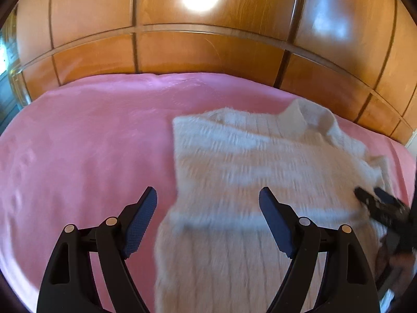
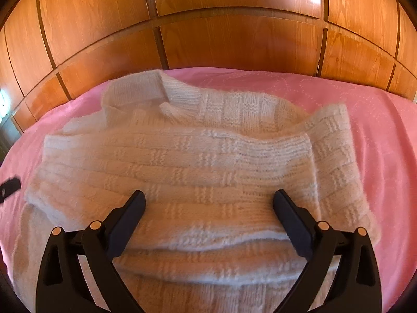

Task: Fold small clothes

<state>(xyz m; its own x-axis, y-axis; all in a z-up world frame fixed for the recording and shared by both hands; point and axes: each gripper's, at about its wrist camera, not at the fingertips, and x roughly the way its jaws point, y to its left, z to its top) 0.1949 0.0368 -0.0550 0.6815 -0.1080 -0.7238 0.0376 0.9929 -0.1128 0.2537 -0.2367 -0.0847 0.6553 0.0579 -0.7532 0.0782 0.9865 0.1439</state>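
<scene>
A white knitted sweater (image 2: 203, 161) lies spread on a pink bedspread (image 2: 378, 135), its collar (image 2: 135, 91) toward the wooden panelled wall (image 2: 221, 39). One sleeve (image 2: 336, 161) is folded down along the right side. The right gripper (image 2: 209, 199) hovers over the sweater's lower part, its fingers (image 2: 130, 216) spreading wider with only flat knit between them. Another gripper's dark tip (image 2: 9, 186) shows at the left edge.

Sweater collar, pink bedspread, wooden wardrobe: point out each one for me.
sweater collar (image 2: 133, 91), right wrist view, on the folded ribbed neck.
pink bedspread (image 1: 86, 143), left wrist view, on bare cloth left of the sweater.
wooden wardrobe (image 2: 234, 41), right wrist view, on a door panel.
</scene>
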